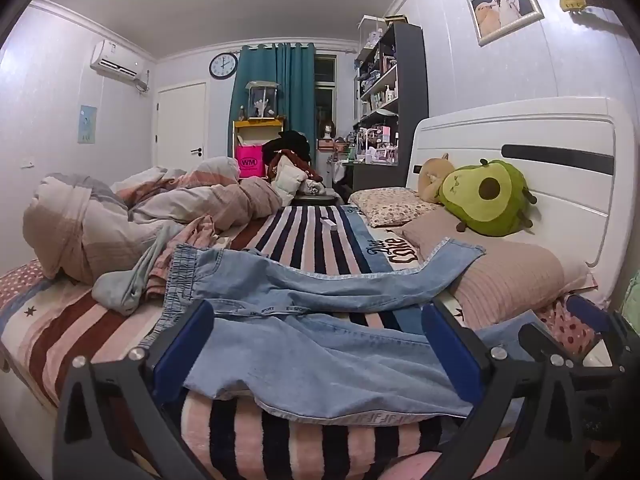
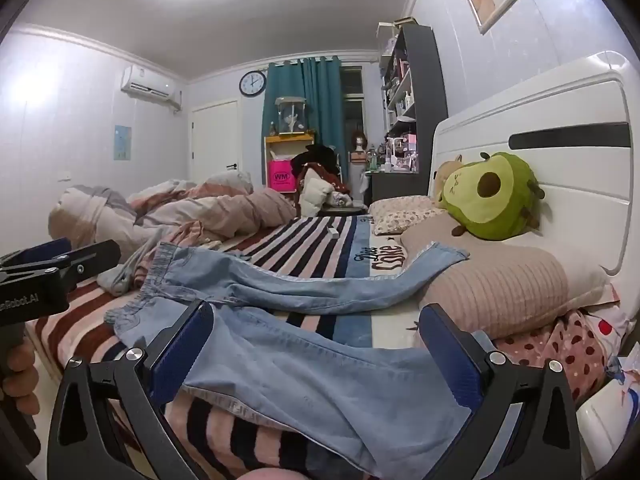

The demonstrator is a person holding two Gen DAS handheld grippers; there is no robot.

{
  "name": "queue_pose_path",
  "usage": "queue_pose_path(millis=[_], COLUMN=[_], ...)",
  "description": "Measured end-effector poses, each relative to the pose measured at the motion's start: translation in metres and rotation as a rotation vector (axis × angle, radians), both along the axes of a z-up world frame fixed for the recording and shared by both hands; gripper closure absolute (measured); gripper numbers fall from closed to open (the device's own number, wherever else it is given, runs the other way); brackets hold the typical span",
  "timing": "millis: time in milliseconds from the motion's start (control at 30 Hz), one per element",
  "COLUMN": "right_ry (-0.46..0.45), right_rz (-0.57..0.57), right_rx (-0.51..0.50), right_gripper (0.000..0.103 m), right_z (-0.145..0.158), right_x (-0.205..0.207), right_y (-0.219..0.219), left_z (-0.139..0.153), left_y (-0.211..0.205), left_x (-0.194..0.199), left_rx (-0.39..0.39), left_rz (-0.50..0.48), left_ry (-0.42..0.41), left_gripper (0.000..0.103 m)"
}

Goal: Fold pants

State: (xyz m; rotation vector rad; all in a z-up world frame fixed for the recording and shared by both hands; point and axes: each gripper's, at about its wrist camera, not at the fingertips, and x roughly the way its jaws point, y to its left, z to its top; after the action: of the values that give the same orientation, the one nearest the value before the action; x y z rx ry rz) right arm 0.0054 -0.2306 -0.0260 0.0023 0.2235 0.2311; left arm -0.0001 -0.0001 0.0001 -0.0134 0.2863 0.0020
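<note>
Light blue denim pants [image 1: 320, 344] lie spread on the striped bed blanket [image 1: 304, 236], waistband at the left, one leg reaching onto a pink pillow [image 1: 508, 276], the other leg running toward me. My left gripper [image 1: 316, 320] is open, its blue-padded fingers on either side of the near leg at the bed's front edge. In the right wrist view the pants [image 2: 304, 364] also lie between my open right gripper [image 2: 312, 324], further along the same leg. The left gripper [image 2: 52, 268] shows at that view's left edge.
A bunched duvet [image 1: 132, 216] and loose clothes [image 1: 132, 280] lie at the bed's left. An avocado plush [image 1: 488, 196] and pillows sit by the white headboard [image 1: 560, 152]. A dotted cloth [image 2: 568, 344] lies at the right. Shelves and clutter stand beyond the bed.
</note>
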Motion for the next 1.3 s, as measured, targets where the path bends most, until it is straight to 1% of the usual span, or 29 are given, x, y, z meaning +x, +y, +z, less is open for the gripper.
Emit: queue_pose_path(millis=[67, 600, 1300], right_ry=[-0.017, -0.009, -0.002], right_rz=[-0.002, -0.001, -0.004], right_rx=[0.013, -0.010, 0.000], right_gripper=[0.000, 0.000, 0.000], right_z=[-0.0001, -0.0012, -0.0049], right_x=[-0.0006, 0.0005, 0.0009], right_y=[-0.0001, 0.0023, 0.0024], left_z=[-0.0001, 0.0001, -0.0009], left_y=[0.0000, 0.0009, 0.0029], left_x=[0.0002, -0.0021, -0.0043], left_rx=[-0.003, -0.012, -0.018], left_rz=[0.003, 0.004, 0.003], left_ry=[0.000, -0.006, -0.008], left_gripper=[0.001, 0.001, 0.001])
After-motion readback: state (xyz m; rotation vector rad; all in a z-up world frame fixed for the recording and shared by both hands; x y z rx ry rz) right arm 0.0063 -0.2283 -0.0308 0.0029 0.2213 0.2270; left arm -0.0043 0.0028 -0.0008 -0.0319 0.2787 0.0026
